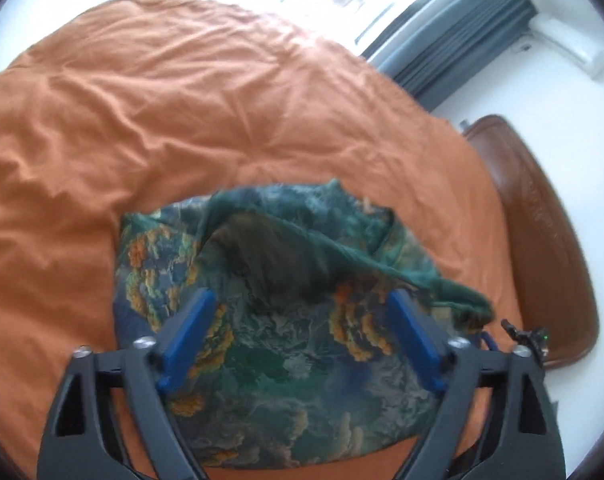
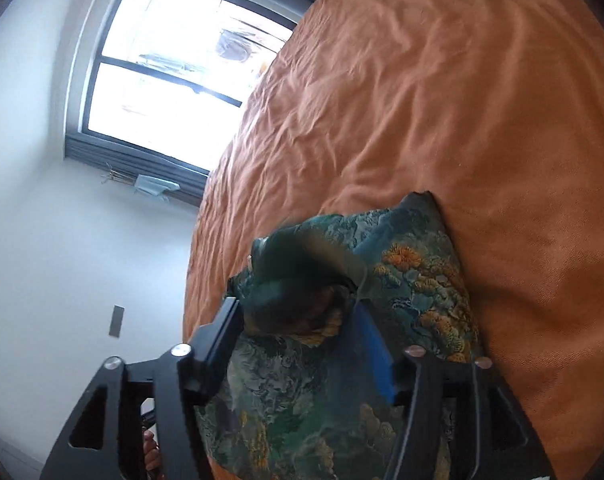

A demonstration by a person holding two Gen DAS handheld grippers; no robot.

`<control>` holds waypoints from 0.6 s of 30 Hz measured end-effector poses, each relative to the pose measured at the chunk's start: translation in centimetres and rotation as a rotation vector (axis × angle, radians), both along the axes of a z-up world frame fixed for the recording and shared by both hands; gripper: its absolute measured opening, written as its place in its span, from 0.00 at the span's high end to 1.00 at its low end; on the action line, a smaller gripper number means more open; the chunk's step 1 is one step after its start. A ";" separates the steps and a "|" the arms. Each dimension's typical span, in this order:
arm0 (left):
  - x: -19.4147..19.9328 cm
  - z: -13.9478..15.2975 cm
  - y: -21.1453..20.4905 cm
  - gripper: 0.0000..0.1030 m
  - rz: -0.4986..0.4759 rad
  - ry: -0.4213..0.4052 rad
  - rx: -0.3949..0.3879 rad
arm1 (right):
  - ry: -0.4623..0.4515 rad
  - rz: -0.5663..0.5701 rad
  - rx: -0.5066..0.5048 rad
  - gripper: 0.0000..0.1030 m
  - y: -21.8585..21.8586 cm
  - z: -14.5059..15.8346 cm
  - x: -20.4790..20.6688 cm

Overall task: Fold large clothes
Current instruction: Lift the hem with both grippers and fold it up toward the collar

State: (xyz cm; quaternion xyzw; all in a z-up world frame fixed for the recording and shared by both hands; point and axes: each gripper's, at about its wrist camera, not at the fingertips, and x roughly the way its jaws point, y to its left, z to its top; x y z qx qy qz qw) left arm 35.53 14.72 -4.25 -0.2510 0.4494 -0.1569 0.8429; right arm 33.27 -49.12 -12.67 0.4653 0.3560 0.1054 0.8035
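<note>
A dark green garment printed with orange and teal clouds lies folded on the orange bedspread. Its upper layer is blurred and loose, with a plain green hem running to the right. My left gripper hovers just above the garment, its blue pads spread wide with nothing pressed between them. In the right wrist view the same garment lies at the bed's left edge. My right gripper stands open around a blurred bunch of the cloth, and I see no pad pressing on it.
The bedspread stretches far beyond the garment. A brown leather bed end borders it at the right. A bright window with grey curtains and white walls lie beyond. A hand shows under the right gripper.
</note>
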 end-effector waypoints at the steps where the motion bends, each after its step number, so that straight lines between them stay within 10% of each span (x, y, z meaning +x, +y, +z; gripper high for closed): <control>1: -0.3 0.1 0.5 0.04 -0.006 -0.032 0.002 | -0.027 0.006 0.002 0.30 -0.2 0.7 -0.3; 9: 2.6 -5.3 -1.4 0.06 -0.052 0.043 0.249 | 0.067 0.181 -0.504 0.27 4.7 1.3 3.0; 10: 3.4 -6.0 -2.1 0.24 -0.042 0.045 0.273 | 0.075 0.197 -0.526 0.27 5.5 1.0 3.5; 11: 4.0 -6.5 -2.7 0.63 -0.046 0.058 0.273 | 0.084 0.203 -0.551 0.27 6.5 0.6 4.0; 12: 4.4 -7.0 -3.3 0.80 -0.045 0.091 0.281 | 0.089 0.195 -0.578 0.46 7.2 0.4 4.2; 14: 4.4 -6.7 -4.2 0.90 -0.023 0.081 0.358 | 0.133 0.197 -0.641 0.87 8.1 0.3 4.7; 18: 2.2 -1.1 -4.4 0.92 0.049 -0.094 0.440 | 0.060 0.107 -0.775 0.88 8.2 4.5 3.6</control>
